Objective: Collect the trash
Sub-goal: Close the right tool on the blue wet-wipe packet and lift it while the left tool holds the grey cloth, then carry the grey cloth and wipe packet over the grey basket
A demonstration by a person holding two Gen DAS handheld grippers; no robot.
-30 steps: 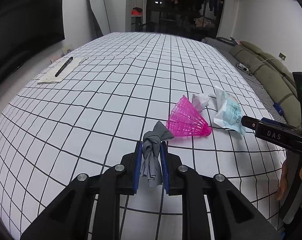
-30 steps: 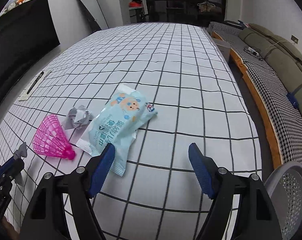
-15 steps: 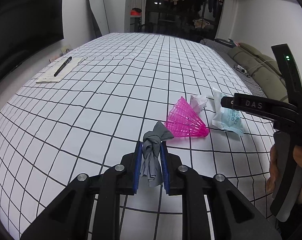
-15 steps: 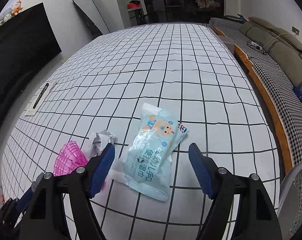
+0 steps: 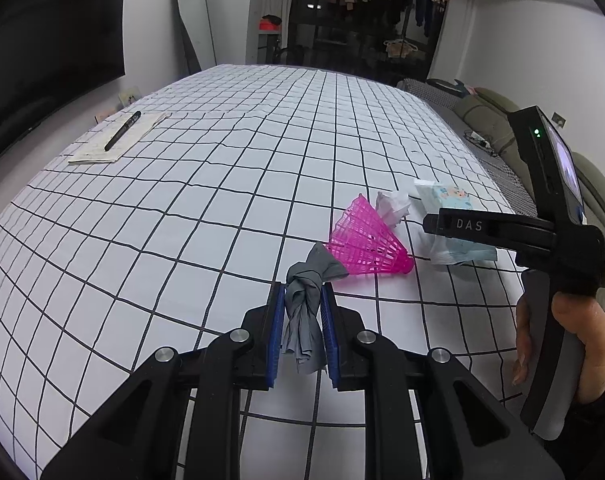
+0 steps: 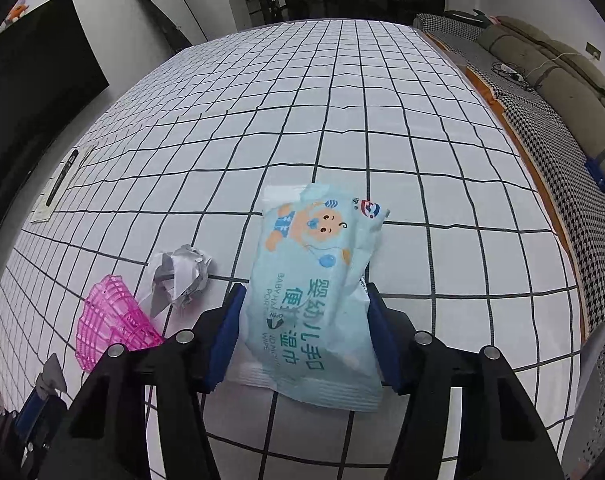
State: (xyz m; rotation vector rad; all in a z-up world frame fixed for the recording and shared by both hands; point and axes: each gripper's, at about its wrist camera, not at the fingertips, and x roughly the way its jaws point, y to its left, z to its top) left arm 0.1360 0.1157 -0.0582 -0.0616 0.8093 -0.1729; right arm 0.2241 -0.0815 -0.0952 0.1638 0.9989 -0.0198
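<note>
Since a second ago the right gripper [image 6: 302, 334] has slid across so its jaws, then beside the wipes packet [image 6: 316, 300], now straddle it; they are closing, blue pads at the packet's edges, full contact hard to tell. Left gripper [image 5: 301, 334] has stayed put, jaws clamped on a grey cloth scrap [image 5: 304, 312]. From the left wrist view, a pink shuttlecock [image 5: 366, 242] lies at one o'clock, just beside the scrap, with crumpled paper [image 5: 392, 204] touching its skirt beyond. On the checked counter [image 5: 222, 184], a pen [image 5: 122, 131] on a notepad [image 5: 114, 144] sits at ten o'clock, well apart.
</note>
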